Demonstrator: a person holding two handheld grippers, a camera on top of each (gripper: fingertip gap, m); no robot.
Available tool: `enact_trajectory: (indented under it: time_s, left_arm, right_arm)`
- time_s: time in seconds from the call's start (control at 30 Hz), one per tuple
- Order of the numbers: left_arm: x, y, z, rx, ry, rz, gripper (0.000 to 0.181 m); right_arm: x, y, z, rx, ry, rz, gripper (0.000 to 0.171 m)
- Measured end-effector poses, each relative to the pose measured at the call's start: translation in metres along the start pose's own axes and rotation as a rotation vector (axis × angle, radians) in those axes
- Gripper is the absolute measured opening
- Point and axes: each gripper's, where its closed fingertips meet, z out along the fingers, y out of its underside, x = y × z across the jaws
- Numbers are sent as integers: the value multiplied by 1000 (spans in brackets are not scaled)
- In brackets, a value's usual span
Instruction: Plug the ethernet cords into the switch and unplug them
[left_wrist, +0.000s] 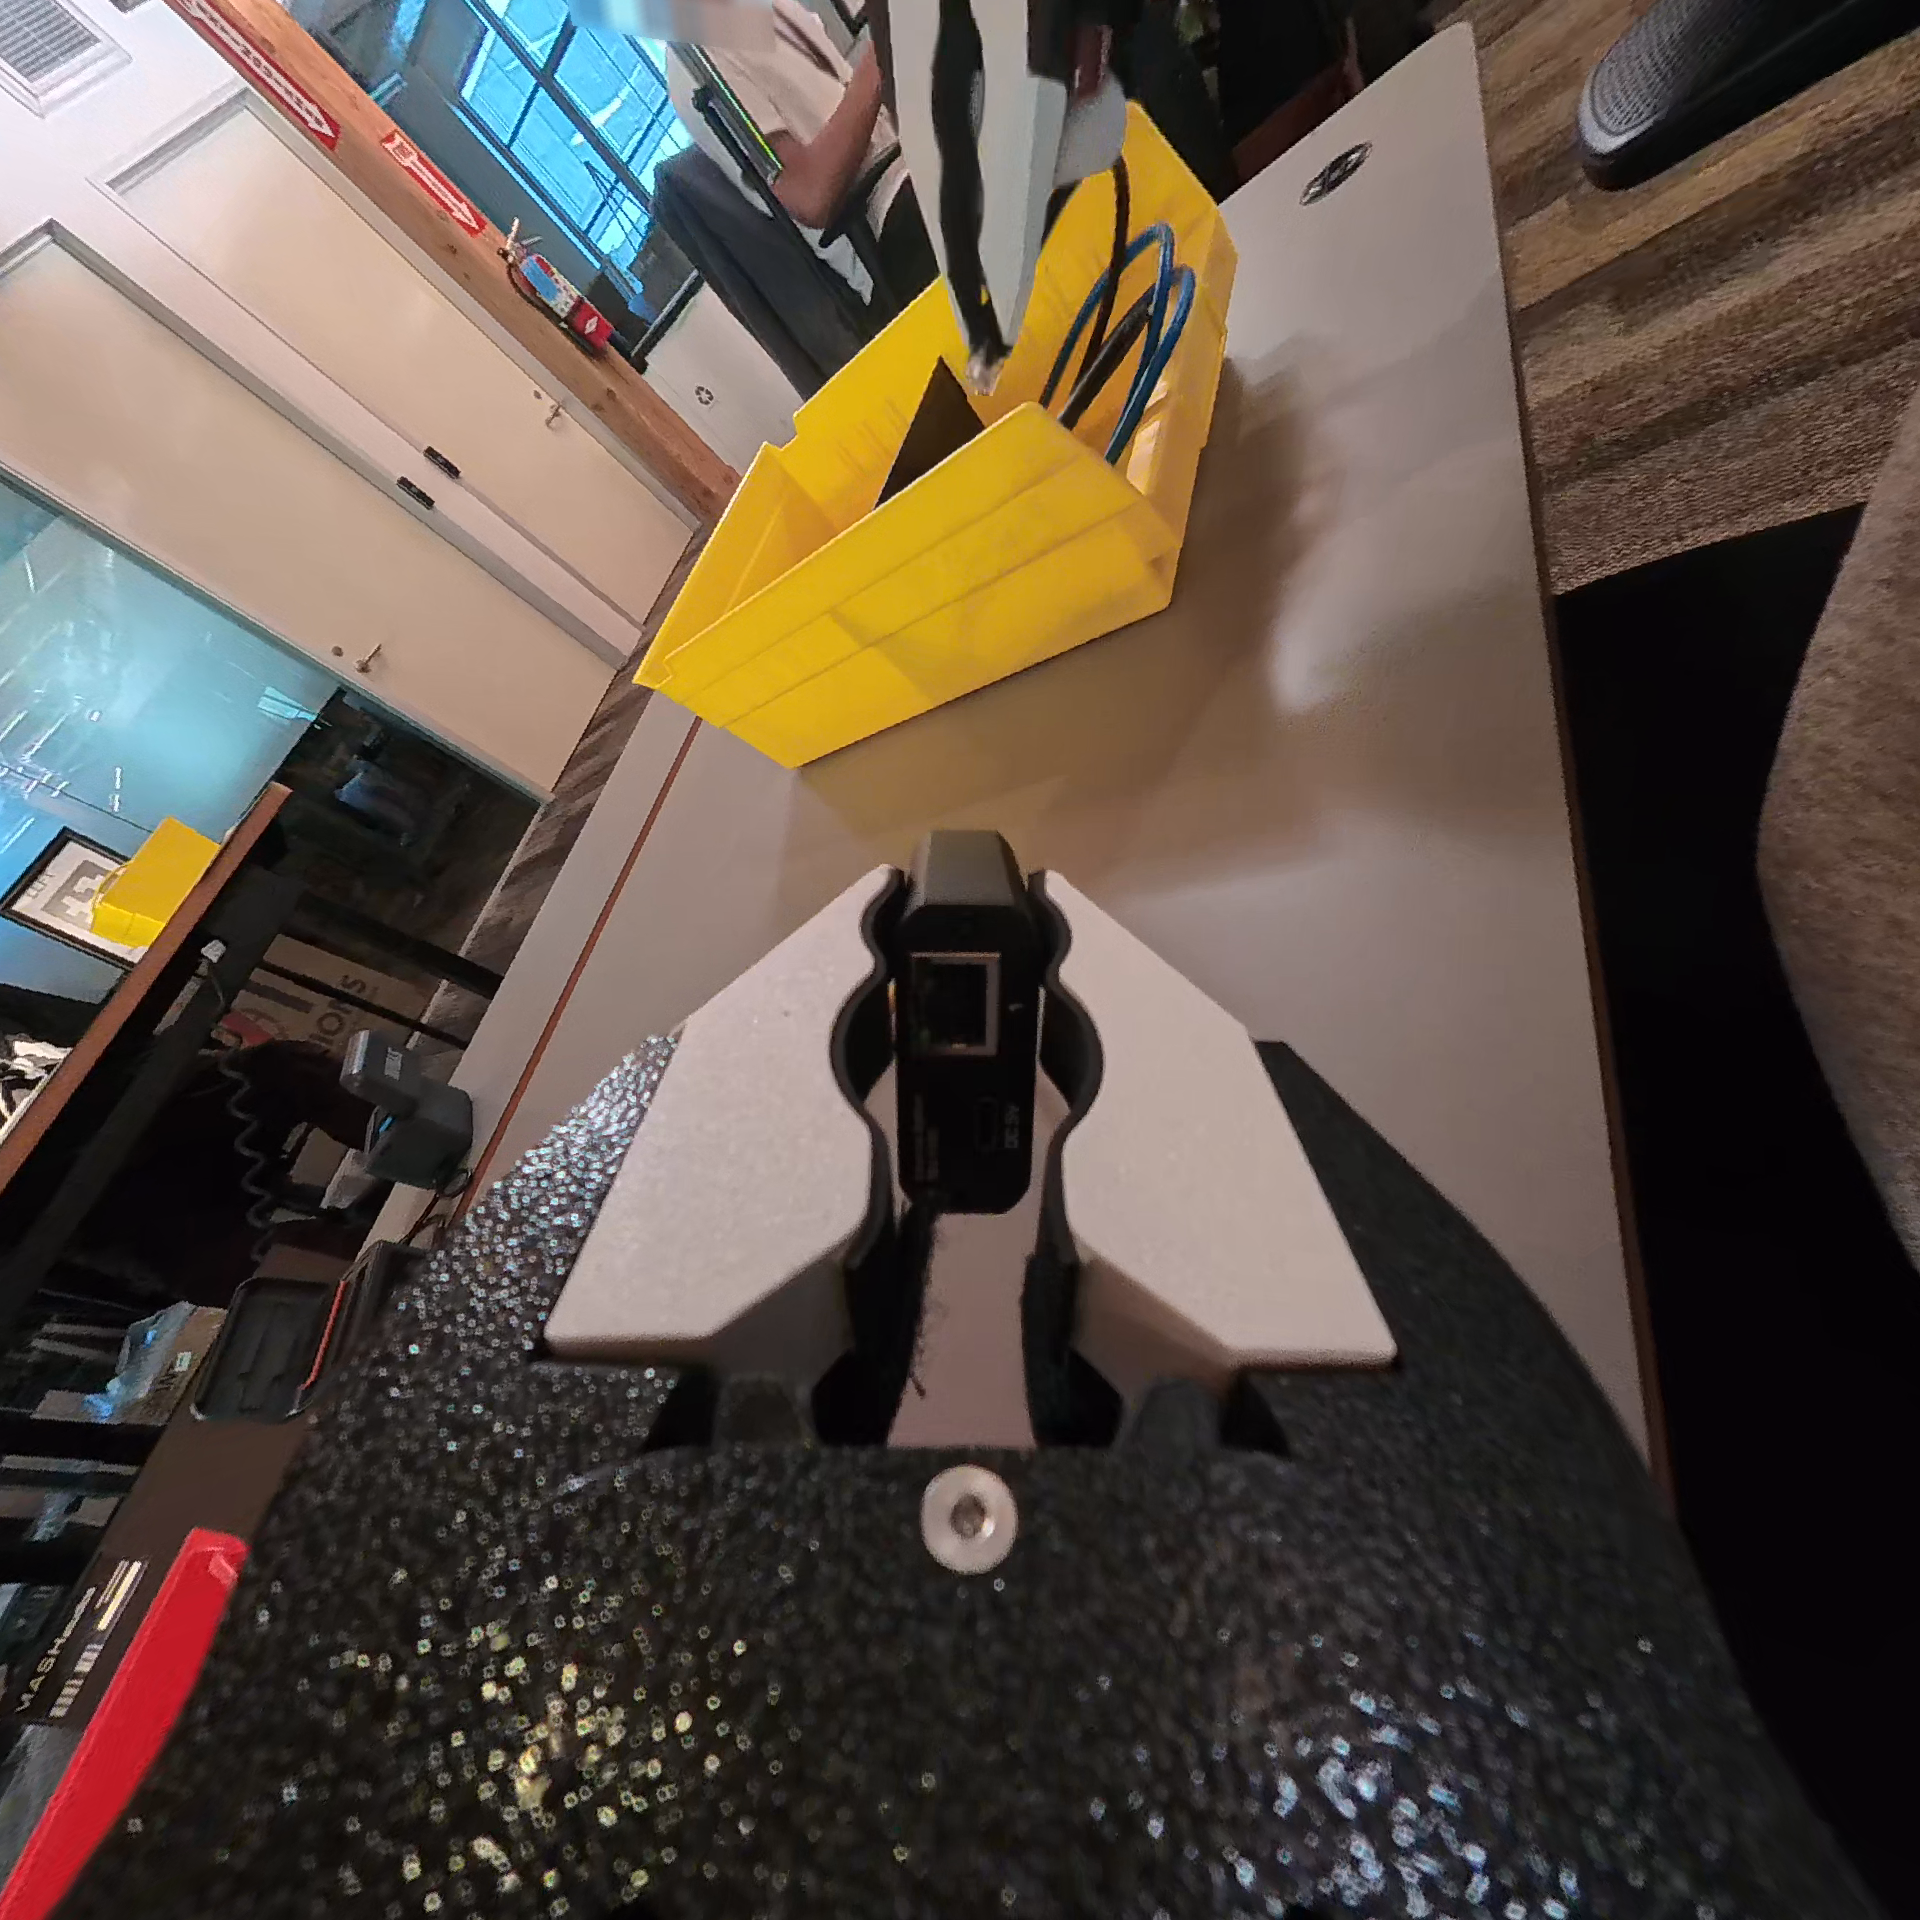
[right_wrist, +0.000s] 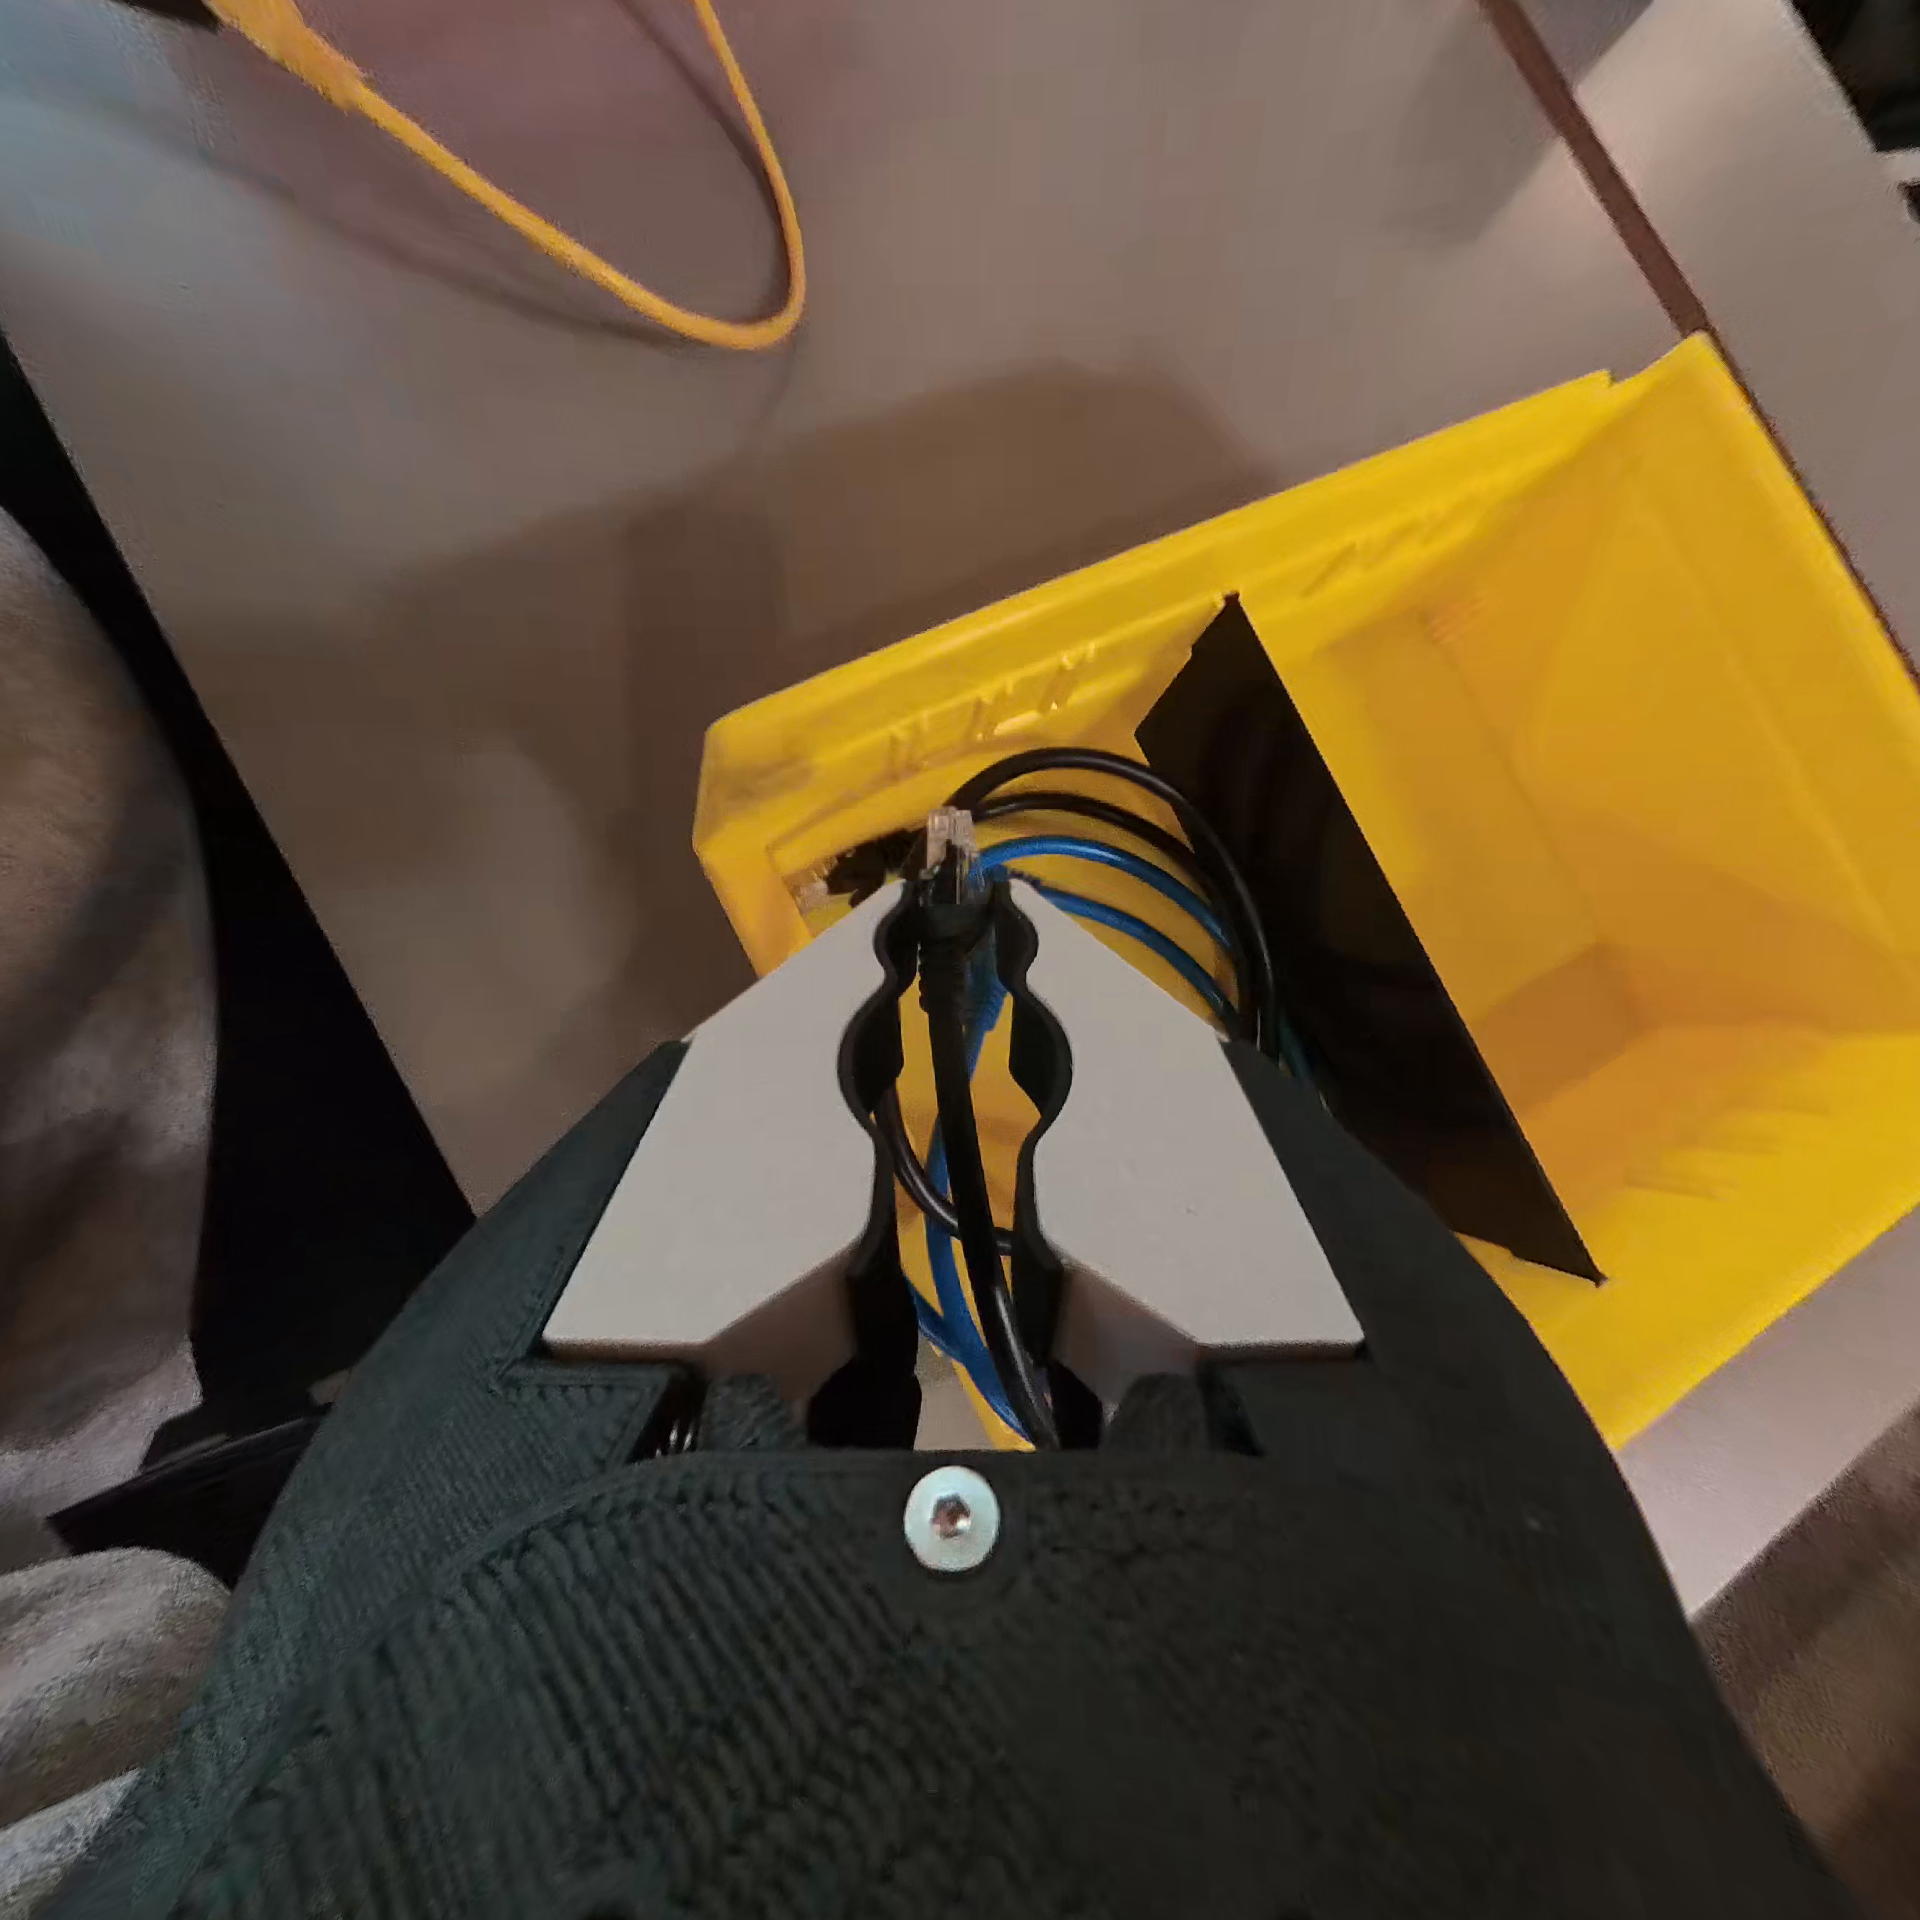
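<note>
A: What is nearest in the left wrist view?

B: The left gripper (left_wrist: 966, 904) is clenched on the switch (left_wrist: 964, 1029), a small black box held clear of the table (left_wrist: 1351, 831), with its open port facing the camera. It looks light and rigid, so gripping its flat sides should keep it steady.

A: And the right?

B: The right gripper (right_wrist: 951, 894) has its jaws closed on the black ethernet cord (right_wrist: 951, 997), just behind the clear plug (right_wrist: 948, 836) that sticks out past the fingertips. A blue cord (right_wrist: 1101, 873) runs through the same gap.

A: How will that cord handle?

B: It looks limp and springy. The hold belongs on the stiff boot behind the plug, since the clear latch looks brittle.

A: Farther off?

B: The yellow bin (right_wrist: 1558, 935) sits by the table's far edge with a black divider (right_wrist: 1351, 935) and coils of cord inside it. An orange cord (right_wrist: 582, 270) loops on the table beyond.
</note>
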Motion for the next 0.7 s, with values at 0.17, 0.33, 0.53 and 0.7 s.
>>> enact_trajectory:
  time_s: [0.17,0.33,0.53,0.7]
  left_arm:
    - [3,1,1,-11,8,20,20]
    - [4,3,2,-17,17,19,20]
    - [0,2,0,18,24,-56,20]
    - [-1,-18,-10,113,24,-78,20]
  right_arm:
    - [-1,19,15,-144,-10,30,42]
    - [7,30,4,-261,83,18,47]
    - [-21,-42,-13,-1,91,-182,46]
    - [-82,-115,-2,294,-61,-375,45]
